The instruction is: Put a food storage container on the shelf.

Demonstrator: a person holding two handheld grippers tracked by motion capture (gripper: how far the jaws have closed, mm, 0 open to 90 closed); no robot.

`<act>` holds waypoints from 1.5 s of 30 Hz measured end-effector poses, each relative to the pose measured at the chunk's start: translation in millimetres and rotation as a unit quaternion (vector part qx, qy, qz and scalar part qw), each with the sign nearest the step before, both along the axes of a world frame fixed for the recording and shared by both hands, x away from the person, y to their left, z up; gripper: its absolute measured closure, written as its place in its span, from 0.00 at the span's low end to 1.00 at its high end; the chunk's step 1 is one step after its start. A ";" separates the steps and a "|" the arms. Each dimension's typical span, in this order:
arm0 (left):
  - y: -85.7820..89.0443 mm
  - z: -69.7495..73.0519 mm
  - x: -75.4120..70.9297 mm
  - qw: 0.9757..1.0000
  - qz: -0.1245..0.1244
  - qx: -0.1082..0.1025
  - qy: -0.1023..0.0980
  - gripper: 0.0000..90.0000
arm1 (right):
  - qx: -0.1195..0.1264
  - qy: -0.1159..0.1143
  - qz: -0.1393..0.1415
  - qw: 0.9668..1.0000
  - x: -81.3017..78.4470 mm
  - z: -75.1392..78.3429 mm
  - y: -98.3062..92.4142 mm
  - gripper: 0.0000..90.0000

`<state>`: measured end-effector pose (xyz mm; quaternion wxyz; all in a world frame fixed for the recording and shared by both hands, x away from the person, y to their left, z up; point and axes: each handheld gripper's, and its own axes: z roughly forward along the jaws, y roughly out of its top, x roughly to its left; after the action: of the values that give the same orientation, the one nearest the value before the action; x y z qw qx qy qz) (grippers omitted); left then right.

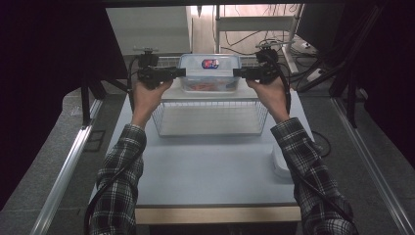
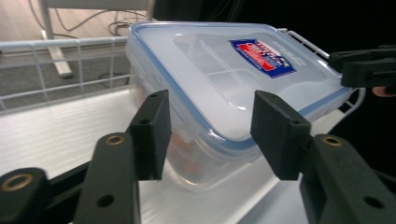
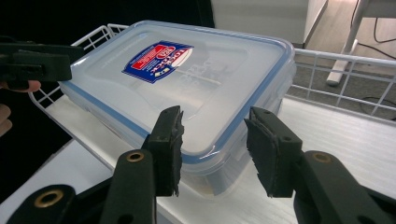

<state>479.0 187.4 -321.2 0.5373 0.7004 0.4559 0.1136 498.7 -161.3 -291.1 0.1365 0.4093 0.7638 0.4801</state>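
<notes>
A lidded food container (image 1: 209, 73) is flanked by the left gripper (image 1: 181, 72) and right gripper (image 1: 237, 73), behind a wire basket (image 1: 210, 119) on the table (image 1: 210, 166).

Clear glossy plastic container (image 2: 224, 88) sits among white wire basket (image 1: 210, 120) and matt table (image 1: 205, 171).

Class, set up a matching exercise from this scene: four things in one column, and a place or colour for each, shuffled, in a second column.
1. container lid
2. wire basket
3. left tongs
4. label

a. red and blue
b. at the container's left end
c. clear with a blue rim
d. white, in front of the container

Pairs: 1-c, 2-d, 3-b, 4-a
</notes>
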 end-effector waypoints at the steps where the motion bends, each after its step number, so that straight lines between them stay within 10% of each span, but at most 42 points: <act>1: -0.2 0.2 -1.2 1.000 0.001 -0.001 0.002 0.53 | 0.002 0.002 0.002 1.000 0.2 -0.1 -0.6 0.62; 11: -0.7 1.2 -9.5 1.000 -0.004 -0.005 0.010 0.54 | 0.011 0.010 0.003 1.000 0.6 -0.5 -4.7 0.61; 22: -4.4 12.0 -35.5 0.997 -0.020 0.039 -0.059 0.38 | 0.015 -0.047 0.024 0.999 -21.1 -2.7 -10.6 0.36; 30: -5.0 -5.5 -60.9 0.996 -0.026 0.053 -0.071 0.16 | 0.003 -0.076 0.043 0.996 -42.5 -13.2 -19.9 0.23; 45: -19.5 -39.4 -103.6 0.991 -0.057 0.083 -0.090 0.05 | -0.003 -0.090 0.074 0.993 -78.6 -37.0 -26.3 0.10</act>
<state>375.4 167.9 -360.6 0.5216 0.7547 0.3535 0.1828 420.1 -187.7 -328.1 0.1702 0.3062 0.7780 0.5215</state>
